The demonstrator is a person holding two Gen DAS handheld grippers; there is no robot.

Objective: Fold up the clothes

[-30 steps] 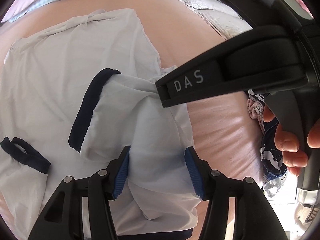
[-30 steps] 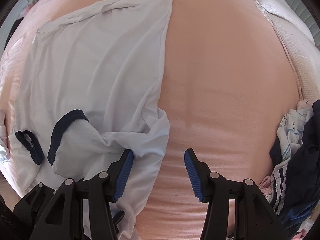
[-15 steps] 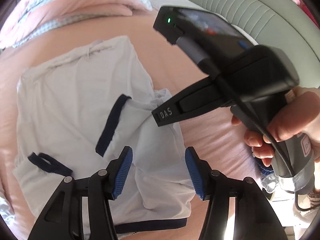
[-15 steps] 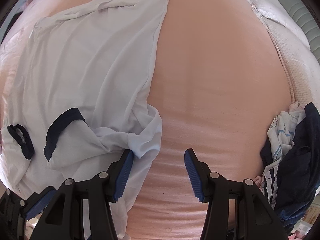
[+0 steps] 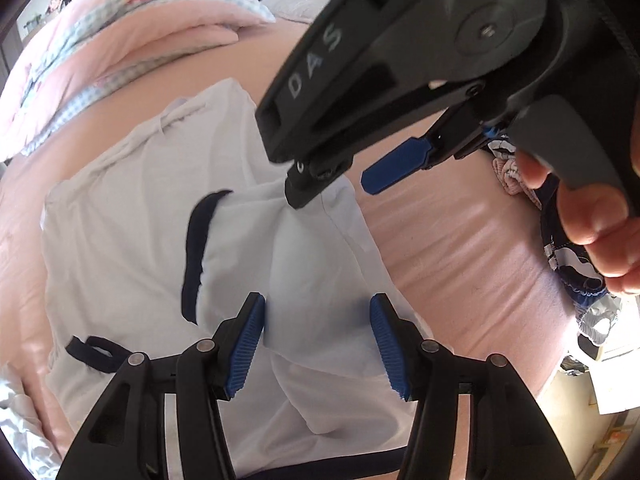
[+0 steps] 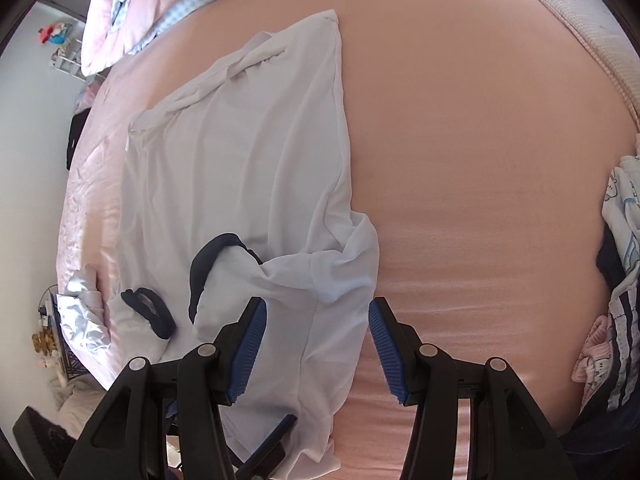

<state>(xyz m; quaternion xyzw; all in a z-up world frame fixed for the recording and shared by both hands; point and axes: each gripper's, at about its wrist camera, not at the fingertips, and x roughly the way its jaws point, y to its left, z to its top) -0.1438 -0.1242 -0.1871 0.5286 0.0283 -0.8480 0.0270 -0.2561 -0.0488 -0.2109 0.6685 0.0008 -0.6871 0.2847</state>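
White shirt (image 6: 256,168) lies under both gaping tongs (image 5: 318,344).

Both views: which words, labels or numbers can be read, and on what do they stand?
"DAS": on the black body of the right gripper, seen in the left wrist view.
Right wrist view: no readable text; the prints on the clothes pile are pictures, not letters.

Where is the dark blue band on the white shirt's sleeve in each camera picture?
Left wrist view: the curved dark navy sleeve band is left of centre, above the left gripper.
Right wrist view: it is lower left, just above the right gripper.
Shared landmark: the small navy loop of trim lies to the band's lower left in both.
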